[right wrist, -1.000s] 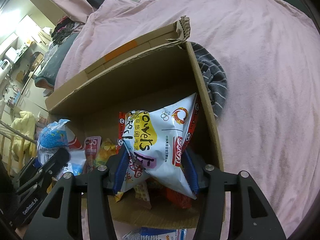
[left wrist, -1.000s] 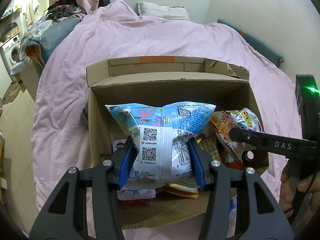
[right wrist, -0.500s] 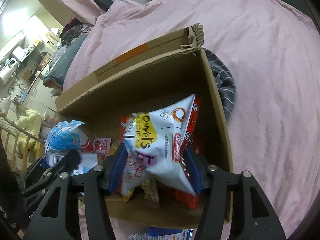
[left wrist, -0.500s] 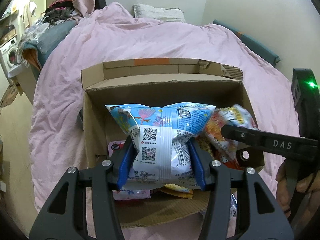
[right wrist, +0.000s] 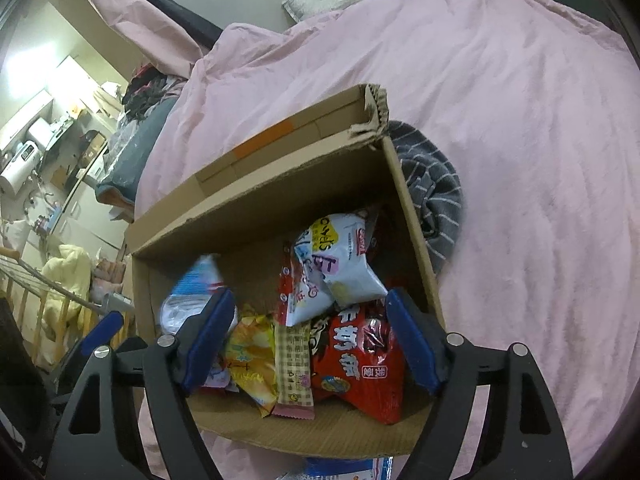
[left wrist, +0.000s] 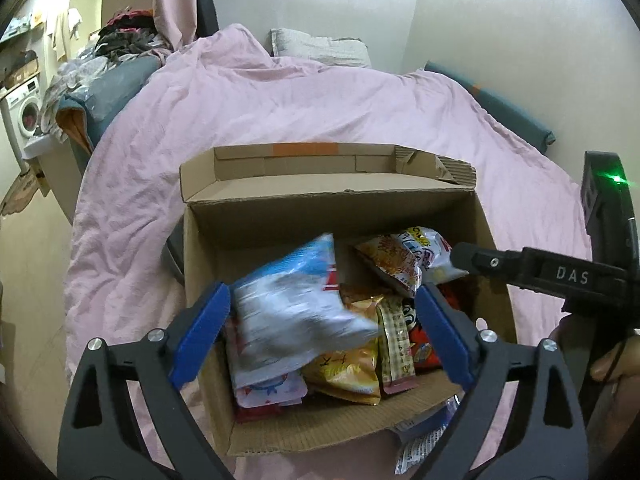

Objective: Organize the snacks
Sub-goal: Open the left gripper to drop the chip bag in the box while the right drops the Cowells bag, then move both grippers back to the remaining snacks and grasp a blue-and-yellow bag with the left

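An open cardboard box (left wrist: 328, 200) on the bed holds several snack packets. My left gripper (left wrist: 323, 296) hangs over its near left part, jaws opening wide. A blue-and-white bag (left wrist: 288, 312) is blurred between them, free of the pads and dropping onto the pile. My right gripper (right wrist: 309, 304) is over the box's (right wrist: 256, 208) near right part, jaws also opening. The white bag with a yellow label (right wrist: 344, 260) lies beyond its pads on a red packet (right wrist: 360, 356), untouched. A black finger (left wrist: 500, 264) of the right gripper reaches in from the right.
A pink duvet (left wrist: 280, 112) covers the bed around the box. A grey striped cloth (right wrist: 436, 200) lies against the box's right wall. Another packet (left wrist: 420, 440) sits on the bed before the box. A pillow (left wrist: 320, 48) is at the far end, with clothes and a washing machine (left wrist: 24, 112) at left.
Both grippers have opened and let go of their bags. The blue-and-white bag tips down into the box; the white bag has dropped onto the packets at the right.
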A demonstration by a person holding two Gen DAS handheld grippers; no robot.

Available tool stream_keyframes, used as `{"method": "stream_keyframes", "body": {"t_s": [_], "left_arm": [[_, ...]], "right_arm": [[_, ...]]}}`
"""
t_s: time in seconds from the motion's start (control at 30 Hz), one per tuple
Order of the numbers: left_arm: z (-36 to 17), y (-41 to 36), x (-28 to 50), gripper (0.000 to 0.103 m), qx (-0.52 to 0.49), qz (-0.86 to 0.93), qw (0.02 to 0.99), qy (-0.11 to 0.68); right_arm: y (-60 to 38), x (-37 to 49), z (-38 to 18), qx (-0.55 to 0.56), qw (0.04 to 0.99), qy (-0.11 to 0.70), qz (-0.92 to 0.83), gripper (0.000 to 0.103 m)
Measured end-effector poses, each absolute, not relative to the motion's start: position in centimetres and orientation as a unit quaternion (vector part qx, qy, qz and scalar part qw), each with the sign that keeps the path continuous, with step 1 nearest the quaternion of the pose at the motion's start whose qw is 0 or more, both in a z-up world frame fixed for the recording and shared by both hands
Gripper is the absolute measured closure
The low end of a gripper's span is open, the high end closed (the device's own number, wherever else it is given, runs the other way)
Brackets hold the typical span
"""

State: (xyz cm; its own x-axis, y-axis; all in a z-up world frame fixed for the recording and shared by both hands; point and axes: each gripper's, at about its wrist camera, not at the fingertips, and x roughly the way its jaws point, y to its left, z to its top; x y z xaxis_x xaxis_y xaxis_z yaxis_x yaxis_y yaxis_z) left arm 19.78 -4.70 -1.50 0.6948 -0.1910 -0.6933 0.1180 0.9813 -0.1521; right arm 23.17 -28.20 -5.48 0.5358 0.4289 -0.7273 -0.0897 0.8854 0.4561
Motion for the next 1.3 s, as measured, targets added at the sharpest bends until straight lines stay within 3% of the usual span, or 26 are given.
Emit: {"method": "stream_keyframes", "body": {"t_s": [0.53, 1.0, 1.3], "left_arm": [[1.3, -1.6, 15.5, 0.011, -0.068, -0.050, 0.933, 0.349], [-0.2, -1.6, 10.1, 0.011, -0.068, -0.070, 0.909, 0.406], [-5.6, -4.9, 7.5, 0.011, -0.052, -0.139, 0.839, 0.523]], "right_arm": [[-28.4, 19.9, -3.3, 0.172, 0.868, 0.446, 0.137, 0.022], [-30.8, 13.5, -2.9, 0.189, 0.858, 0.459, 0.131, 0.022], [-33.2, 10.8, -3.9, 0.204, 0.851, 0.471, 0.109, 0.022]]}}
